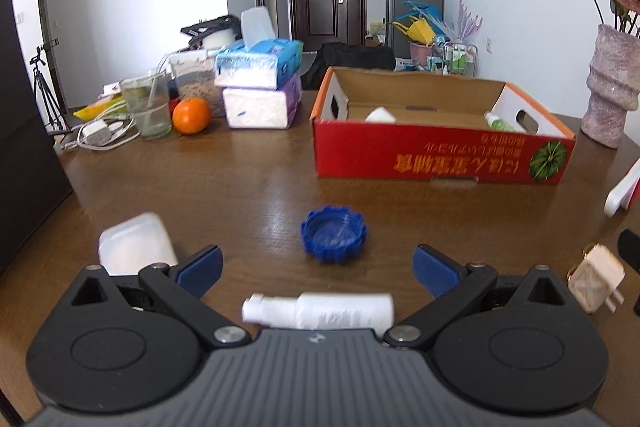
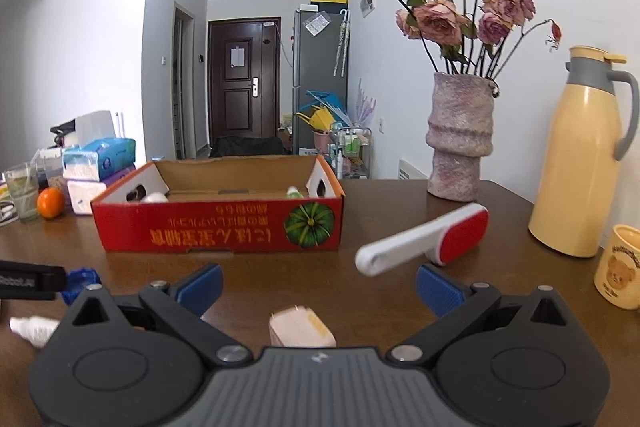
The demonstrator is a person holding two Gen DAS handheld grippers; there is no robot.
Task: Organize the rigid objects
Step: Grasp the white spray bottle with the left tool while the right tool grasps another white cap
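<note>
My left gripper [image 1: 318, 271] is open low over the brown table [image 1: 248, 179]. A white bottle [image 1: 320, 311] lies sideways between its fingers, close to the body. Ahead sits a blue cap [image 1: 334, 239], and a white box [image 1: 136, 245] lies to the left. My right gripper [image 2: 319, 289] is open too, with a beige plug adapter [image 2: 301, 330] lying between its fingers; that adapter [image 1: 596, 277] shows in the left wrist view. A red cardboard box [image 1: 440, 157] [image 2: 220, 227] stands farther back, holding a white item [image 1: 380, 115] and a green-labelled bottle [image 1: 498, 123].
A red and white lint brush [image 2: 424, 239] lies right of the box. A vase of dried roses [image 2: 460, 139], a yellow thermos [image 2: 580, 155] and a mug [image 2: 620, 267] stand at the right. Tissue packs [image 1: 260, 87], an orange [image 1: 191, 115], a glass [image 1: 148, 107] and chargers crowd the back left.
</note>
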